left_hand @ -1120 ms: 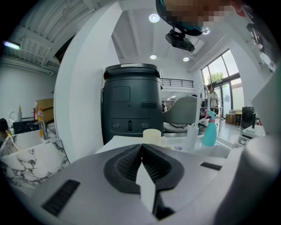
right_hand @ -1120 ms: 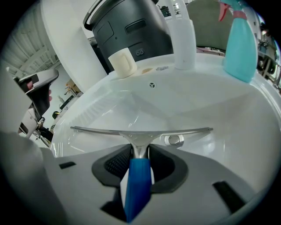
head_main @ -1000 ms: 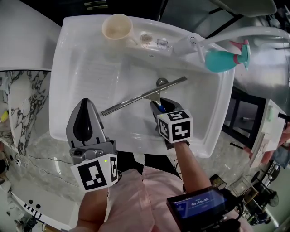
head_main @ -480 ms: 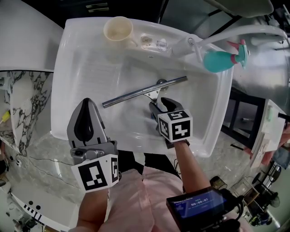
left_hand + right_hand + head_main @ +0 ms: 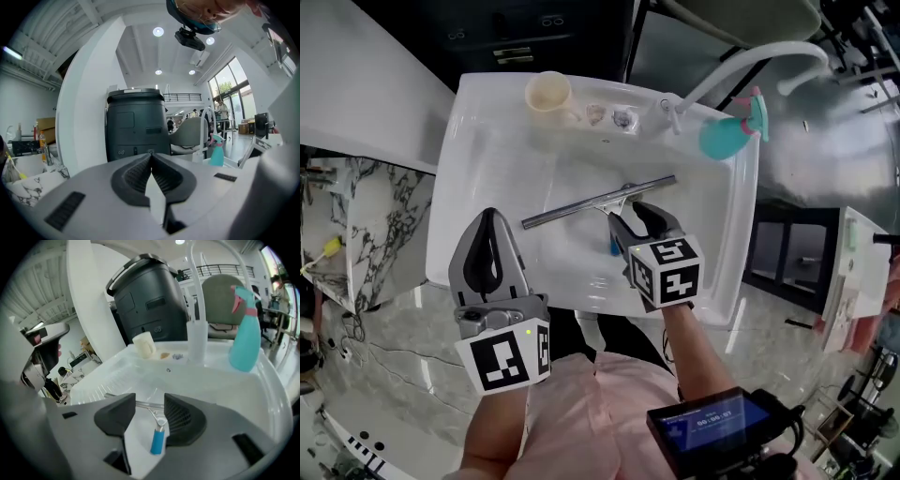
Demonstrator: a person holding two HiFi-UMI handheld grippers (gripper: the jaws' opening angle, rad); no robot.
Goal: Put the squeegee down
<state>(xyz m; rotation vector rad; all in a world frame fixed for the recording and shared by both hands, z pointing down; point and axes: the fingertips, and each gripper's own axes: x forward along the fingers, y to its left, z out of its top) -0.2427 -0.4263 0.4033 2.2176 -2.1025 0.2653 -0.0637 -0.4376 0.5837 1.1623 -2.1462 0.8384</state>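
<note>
The squeegee (image 5: 598,202) lies mid-sink (image 5: 478,141), handle toward the near edge, seemingly released. The right gripper (image 5: 630,217) has just been opening; its wide jaws flank the handle without pressing. The left gripper (image 5: 490,220) is closed, empty. Likely only withdrawal remains.

Left gripper (image 5: 490,217) fingers together; right gripper (image 5: 633,217) fingers just opened, holding nothing.

Overhead and right views: shared squeegee (image 5: 598,201)

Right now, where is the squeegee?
In the head view the squeegee lies flat in the white sink, mid-basin, just ahead of the open right gripper; its blue handle shows between the spread fingers, ungripped.
</note>
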